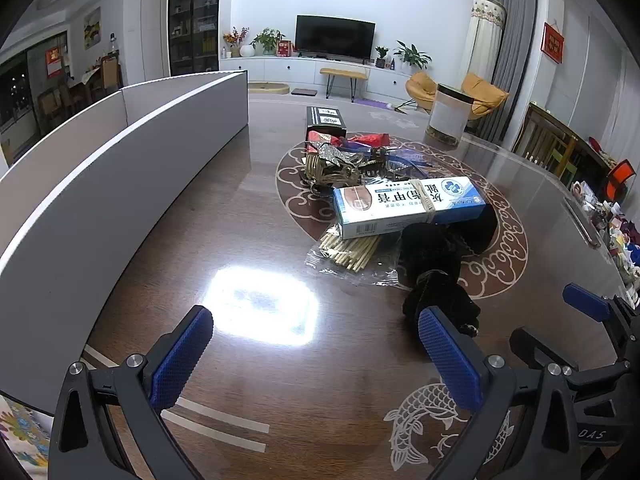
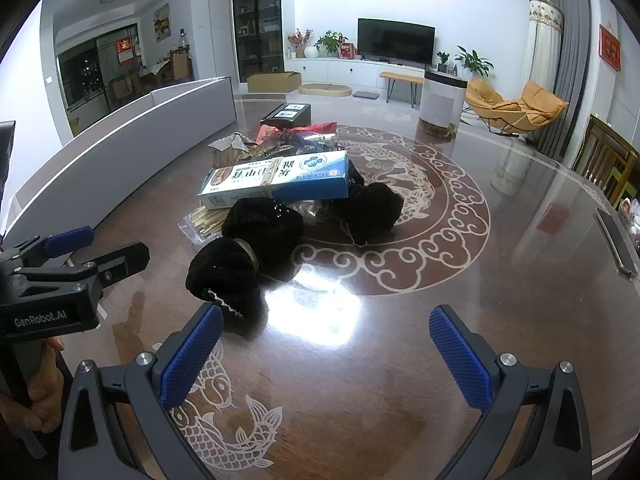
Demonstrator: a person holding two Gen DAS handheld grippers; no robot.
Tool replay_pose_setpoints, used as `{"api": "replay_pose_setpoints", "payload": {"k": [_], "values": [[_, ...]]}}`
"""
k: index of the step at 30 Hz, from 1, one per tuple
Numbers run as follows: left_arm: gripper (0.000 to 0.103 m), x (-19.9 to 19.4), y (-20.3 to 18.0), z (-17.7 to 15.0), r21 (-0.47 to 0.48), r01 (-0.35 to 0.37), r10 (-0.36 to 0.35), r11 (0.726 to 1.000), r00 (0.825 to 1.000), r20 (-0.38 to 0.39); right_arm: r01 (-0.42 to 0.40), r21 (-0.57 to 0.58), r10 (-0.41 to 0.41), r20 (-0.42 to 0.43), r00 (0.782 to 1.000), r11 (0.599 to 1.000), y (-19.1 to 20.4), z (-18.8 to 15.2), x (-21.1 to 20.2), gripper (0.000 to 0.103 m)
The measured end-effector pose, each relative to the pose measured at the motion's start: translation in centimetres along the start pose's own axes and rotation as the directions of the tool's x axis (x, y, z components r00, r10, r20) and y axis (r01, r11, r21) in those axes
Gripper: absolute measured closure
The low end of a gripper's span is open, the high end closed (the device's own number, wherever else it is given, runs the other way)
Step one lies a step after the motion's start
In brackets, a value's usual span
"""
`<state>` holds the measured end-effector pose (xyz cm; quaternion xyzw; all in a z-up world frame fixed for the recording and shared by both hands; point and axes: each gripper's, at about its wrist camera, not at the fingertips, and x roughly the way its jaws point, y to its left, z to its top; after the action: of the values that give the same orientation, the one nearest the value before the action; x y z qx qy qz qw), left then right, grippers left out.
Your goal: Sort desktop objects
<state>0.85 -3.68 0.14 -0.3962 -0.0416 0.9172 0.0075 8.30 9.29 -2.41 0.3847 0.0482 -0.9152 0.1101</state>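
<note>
Right wrist view: both grippers gape empty; the near black pouch looks soft, so pinch its banded neck.

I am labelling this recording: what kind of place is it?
Most likely a home living room: a television on a low white cabinet, orange lounge chairs, and potted plants.

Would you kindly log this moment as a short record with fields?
surface: glossy brown table with pale fish and cloud inlay
pile: blue-white box on top, bag of sticks under it, black cloth nearest
behind pile: dark box, red wrappers
bin: grey tray along the table's left
left gripper: open, empty
right gripper: open, empty
</note>
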Motion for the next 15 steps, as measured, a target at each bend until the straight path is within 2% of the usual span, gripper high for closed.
{"api": "replay_pose_setpoints", "payload": {"k": [15], "values": [[0.000, 0.21, -0.23, -0.18, 0.006, -0.001, 0.001, 1.000, 1.000, -0.008, -0.006, 0.002, 0.006, 0.005, 1.000, 1.000, 0.06, -0.14, -0.30, 0.000]]}}
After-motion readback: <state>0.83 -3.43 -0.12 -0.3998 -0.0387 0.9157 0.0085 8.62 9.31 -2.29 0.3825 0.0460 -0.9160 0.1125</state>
